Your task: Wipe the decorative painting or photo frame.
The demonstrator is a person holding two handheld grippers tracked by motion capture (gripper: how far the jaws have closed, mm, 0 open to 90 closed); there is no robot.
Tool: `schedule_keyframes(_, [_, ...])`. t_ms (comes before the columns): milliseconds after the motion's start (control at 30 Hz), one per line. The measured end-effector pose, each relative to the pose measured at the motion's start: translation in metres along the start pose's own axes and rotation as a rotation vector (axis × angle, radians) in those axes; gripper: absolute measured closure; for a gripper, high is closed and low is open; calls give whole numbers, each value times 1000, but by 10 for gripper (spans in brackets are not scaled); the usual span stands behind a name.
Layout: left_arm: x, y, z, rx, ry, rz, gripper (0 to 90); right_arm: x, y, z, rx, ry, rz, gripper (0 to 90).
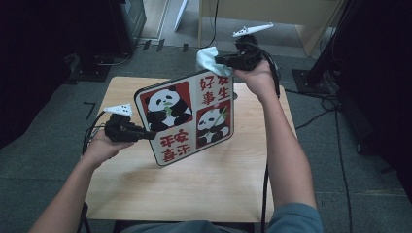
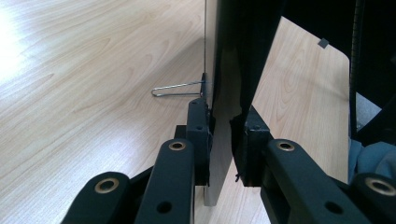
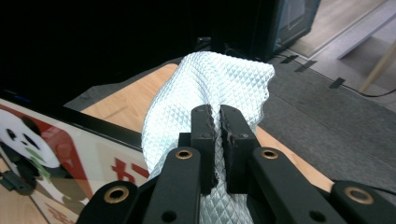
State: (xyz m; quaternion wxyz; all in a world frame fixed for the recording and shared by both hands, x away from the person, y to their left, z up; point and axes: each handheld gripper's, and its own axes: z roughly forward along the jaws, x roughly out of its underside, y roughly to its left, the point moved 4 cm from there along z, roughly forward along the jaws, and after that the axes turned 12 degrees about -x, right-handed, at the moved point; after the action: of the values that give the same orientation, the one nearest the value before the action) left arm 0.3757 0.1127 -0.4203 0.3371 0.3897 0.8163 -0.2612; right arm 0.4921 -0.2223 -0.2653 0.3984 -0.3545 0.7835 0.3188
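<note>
Item one: a square glass-fronted picture frame (image 1: 187,116) with red-and-white panda panels and red Chinese characters. You hold it tilted above the pale wooden table (image 1: 194,189), your left gripper (image 1: 142,133) clamped on its left edge, one jaw on each face. A thin wire stand (image 2: 175,88) juts from its back.

Item two: a pale blue quilted cleaning cloth (image 3: 210,88). Your right gripper (image 3: 217,121) is closed tight on it, at the frame's upper right corner.
</note>
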Motion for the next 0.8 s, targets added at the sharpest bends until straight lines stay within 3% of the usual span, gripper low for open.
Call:
schedule_keyframes(567, [0,-1,0,-4,0,-4,793,12,-21,-22,75,-51,70,855])
schedule_keyframes(800, [0,-1,0,-7,5,-5,794,21,-26,-28,84,-71,109,857])
